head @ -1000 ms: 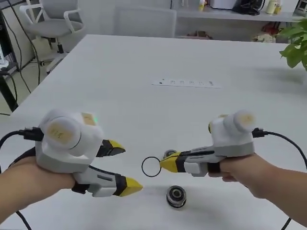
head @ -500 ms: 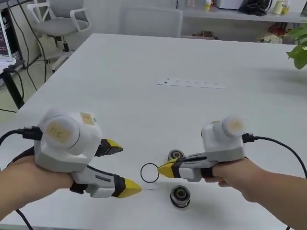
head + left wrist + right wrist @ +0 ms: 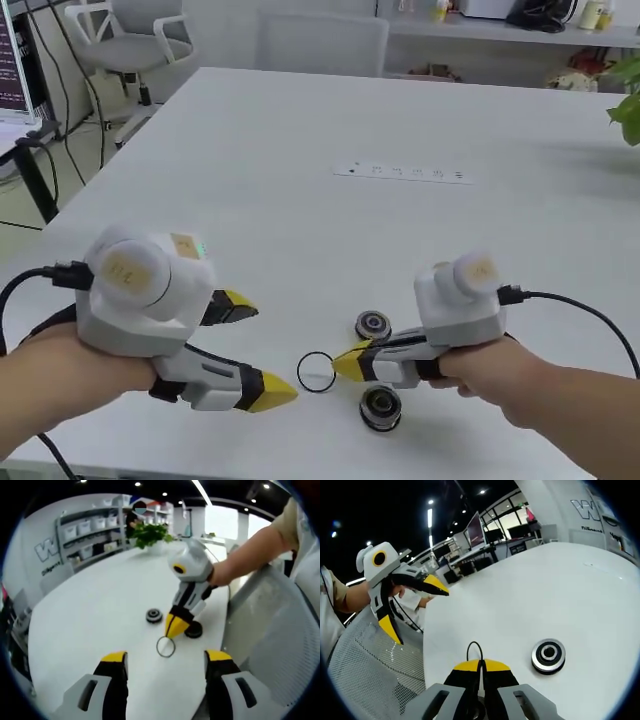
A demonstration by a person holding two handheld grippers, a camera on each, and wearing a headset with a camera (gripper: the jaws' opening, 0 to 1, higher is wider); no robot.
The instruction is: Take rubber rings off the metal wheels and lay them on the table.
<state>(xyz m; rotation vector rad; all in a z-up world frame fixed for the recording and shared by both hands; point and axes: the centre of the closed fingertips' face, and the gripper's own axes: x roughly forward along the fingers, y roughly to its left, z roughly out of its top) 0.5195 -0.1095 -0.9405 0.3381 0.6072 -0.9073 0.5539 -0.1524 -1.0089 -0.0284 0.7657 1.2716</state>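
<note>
- The right gripper [image 3: 345,363] has its jaws closed together, and the yellow tips pinch the edge of a ring [image 3: 299,371].
- The ring's thin black loop sticks out past the tips towards the left gripper [image 3: 258,350]. It hangs low over the table [image 3: 300,150], near the front edge. I cannot tell whether it touches the top.
- The left gripper's jaws are spread wide with nothing between them. They point at the ring and stay apart from it.
- The right gripper's jaws lie between two wheels. The far wheel [image 3: 373,325] sits just beyond them, and the near wheel [image 3: 381,407] sits just on the person's side.
- Both wheels lie flat on the table, apart from each other and from the ring.
- Farther out, a socket strip [image 3: 400,172] lies flat mid-table.
- A chair [image 3: 130,40] stands past the far left corner.
- A plant [image 3: 630,105] shows at the right edge.
</note>
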